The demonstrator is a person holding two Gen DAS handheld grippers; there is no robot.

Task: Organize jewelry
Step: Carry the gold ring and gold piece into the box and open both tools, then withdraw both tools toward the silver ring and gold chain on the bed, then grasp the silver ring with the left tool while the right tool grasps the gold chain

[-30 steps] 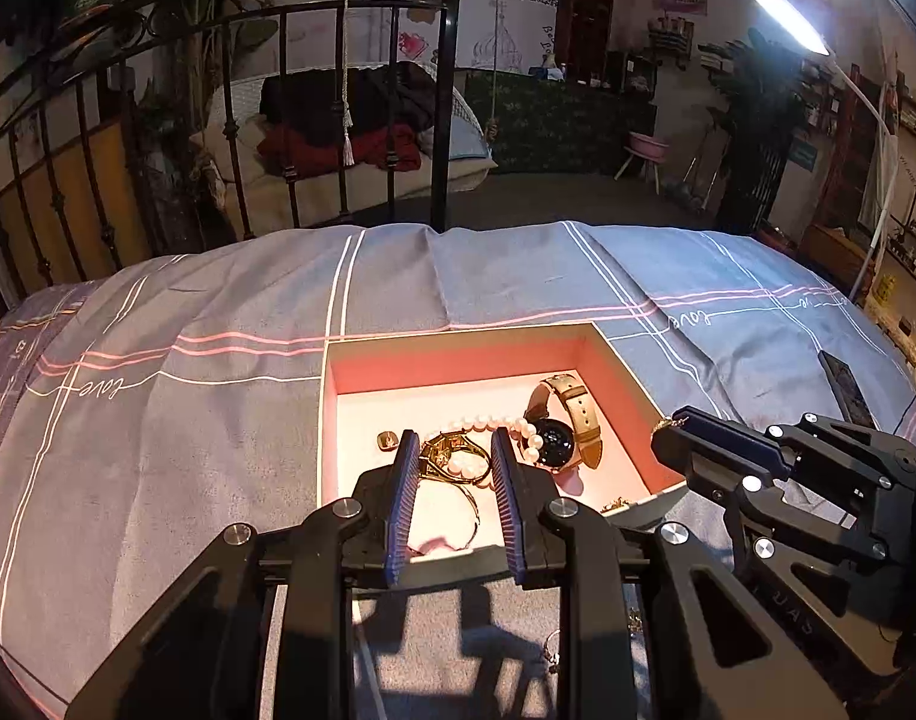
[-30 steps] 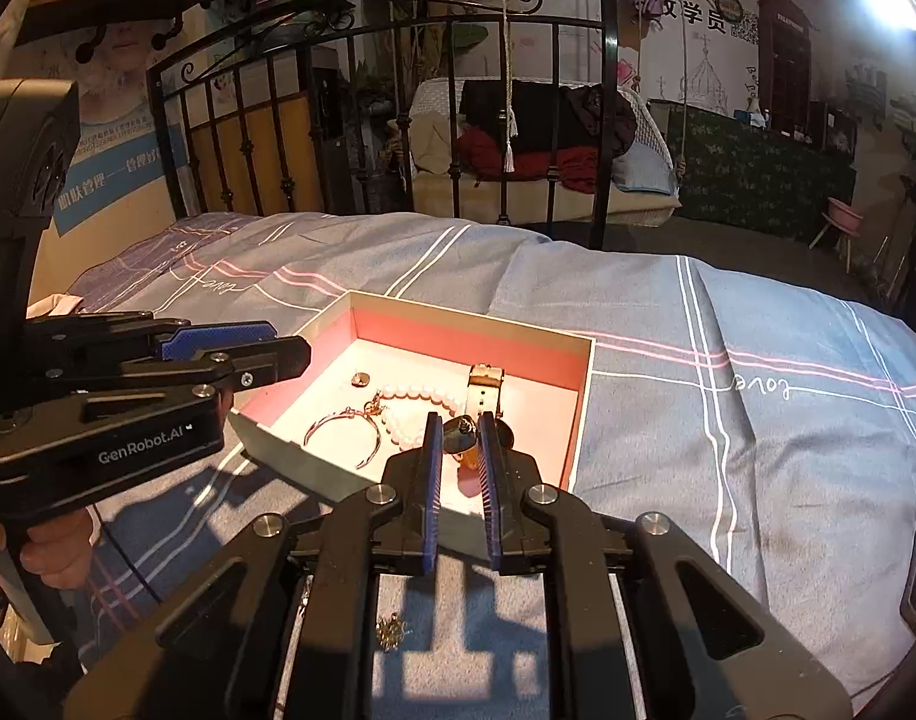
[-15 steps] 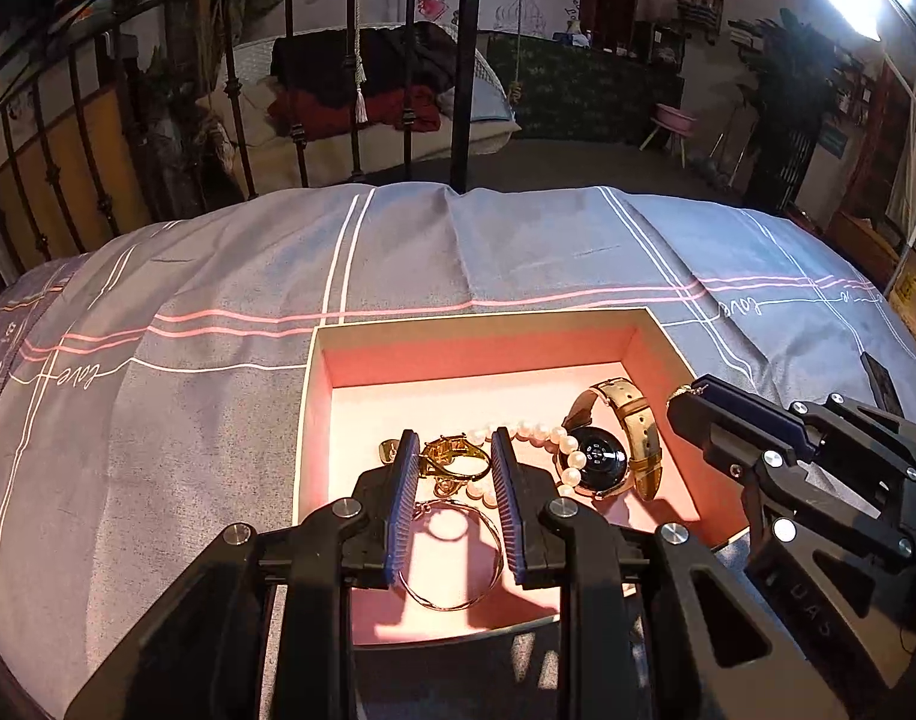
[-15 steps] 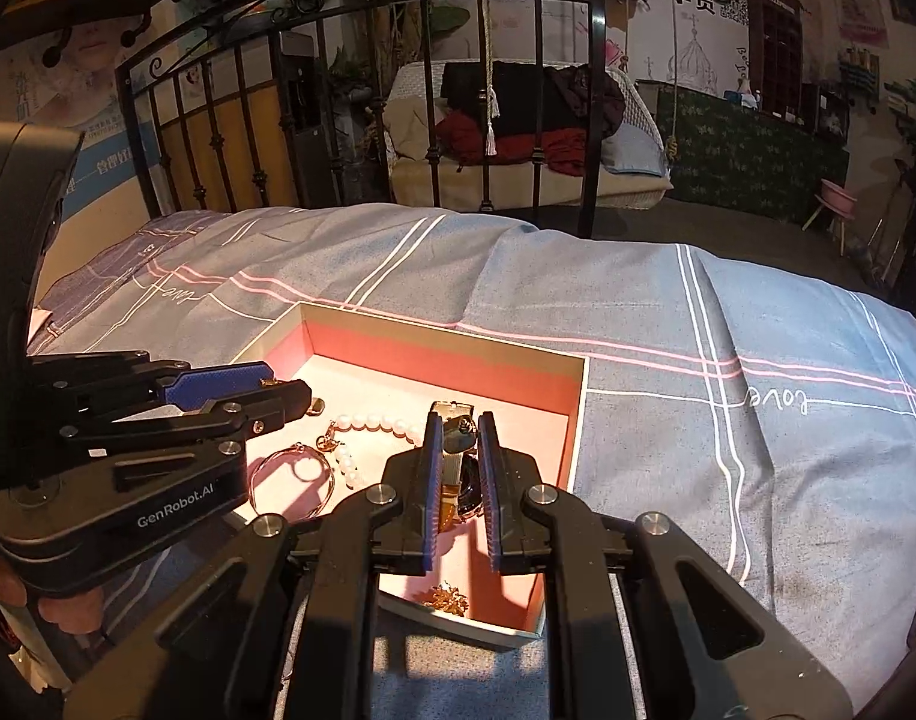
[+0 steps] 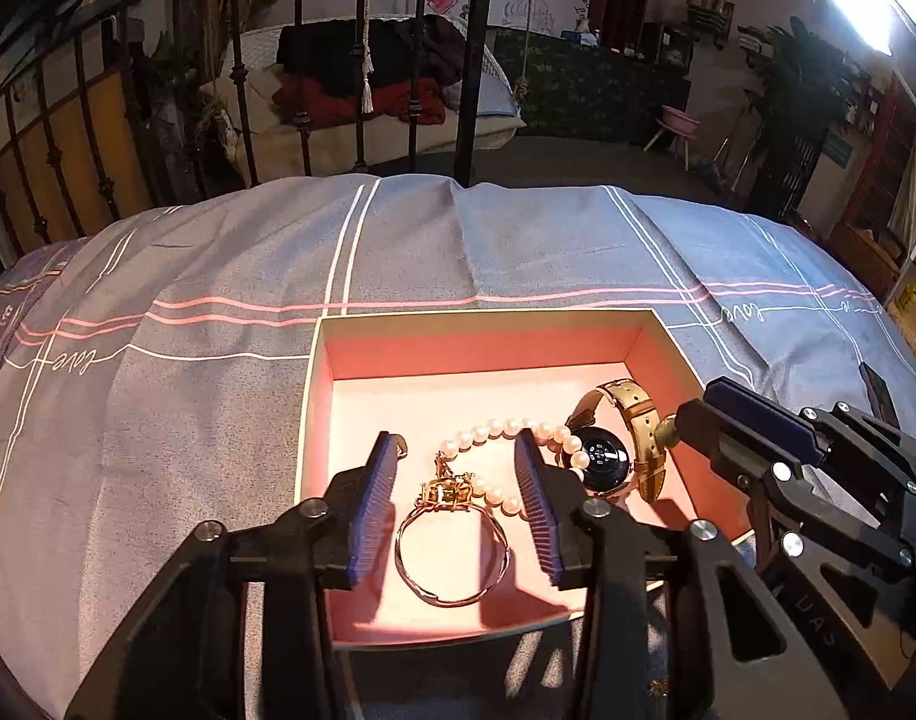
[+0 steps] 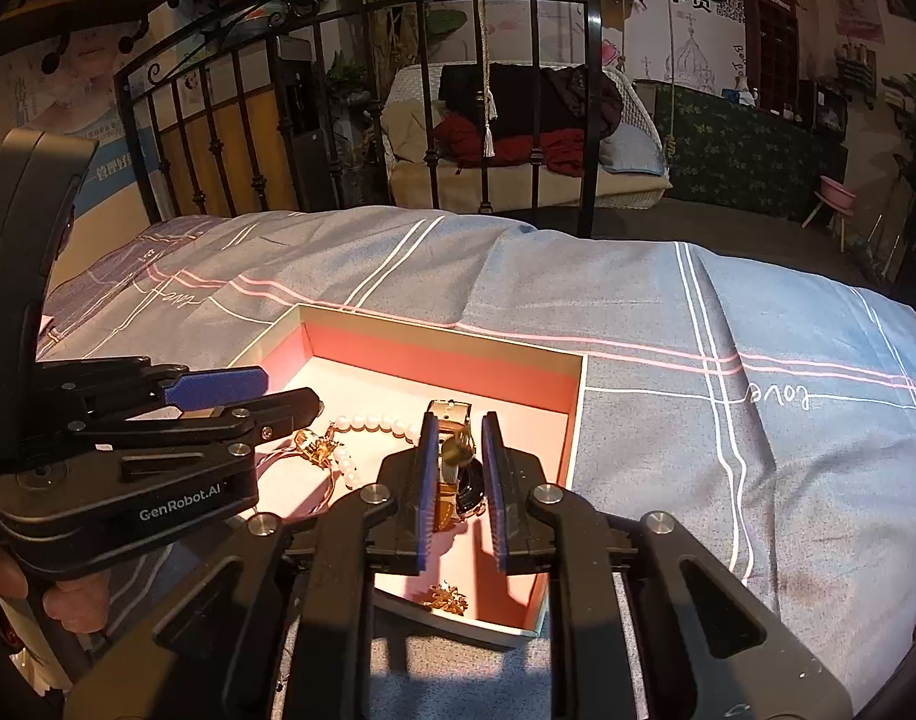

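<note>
Dim amber light fell across the bed [image 5: 230, 420], its grey sheet crossed with pink and white stripes, and on it sat the open pink-lined box [image 5: 488, 354] with the jewelry gathered in its near half. Trouble could come easily: the pearl bracelet [image 5: 506, 429] lay touching both the gold bangle [image 5: 452, 561] and the watch [image 5: 605, 459], so a pinch on one would likely drag its neighbours; the bangle, thin and flat on the floor of the box, might skid from the pads, and any push against the light box could slide it over the soft sheet. A gold trinket [image 6: 445, 597] rested near the box's front edge, easily knocked or overlooked. The left claw [image 5: 455, 498] hovered over the box with its jaws wide apart, holding nothing, the bangle's clasp and some pearls lying between its fingers. The right claw [image 6: 458, 483] was parted more narrowly; a small blurred gold object appeared between its pads (whether gripped or falling, I could not tell), above the watch's tan strap [image 6: 449, 414]
</note>
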